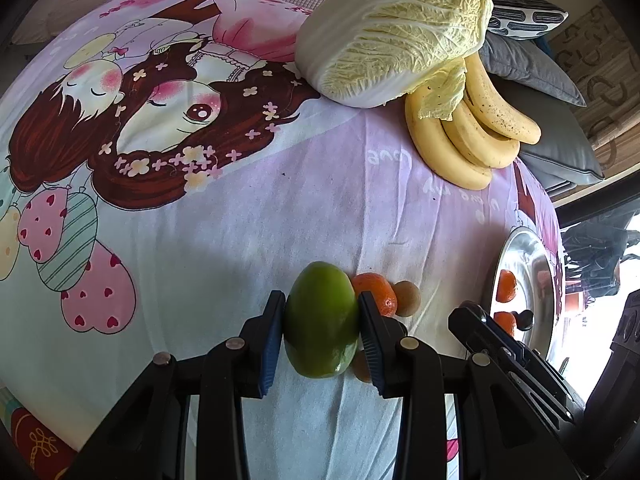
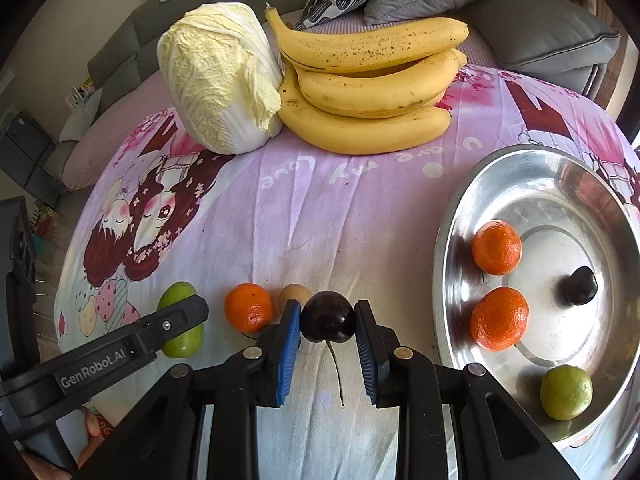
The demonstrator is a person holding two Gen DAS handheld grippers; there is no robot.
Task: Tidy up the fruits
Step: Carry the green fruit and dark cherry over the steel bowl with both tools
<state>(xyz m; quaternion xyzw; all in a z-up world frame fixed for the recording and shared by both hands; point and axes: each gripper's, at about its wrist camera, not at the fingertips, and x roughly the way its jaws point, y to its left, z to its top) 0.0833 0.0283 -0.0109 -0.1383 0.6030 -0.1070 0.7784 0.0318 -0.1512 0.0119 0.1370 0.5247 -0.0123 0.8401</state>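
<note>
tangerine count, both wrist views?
3. Two tangerines in the metal basin, upper and lower; one on the cloth left of the right gripper. None looks hidden.

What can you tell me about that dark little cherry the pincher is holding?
The dark, almost black round cherry is glossy and smooth, with a thin green stem hanging down from it. The right gripper clamps it between its two blue ribbed pads, one on each side. It sits over the pink cartoon-printed cloth, and whether it touches the cloth is hard to tell.
</note>
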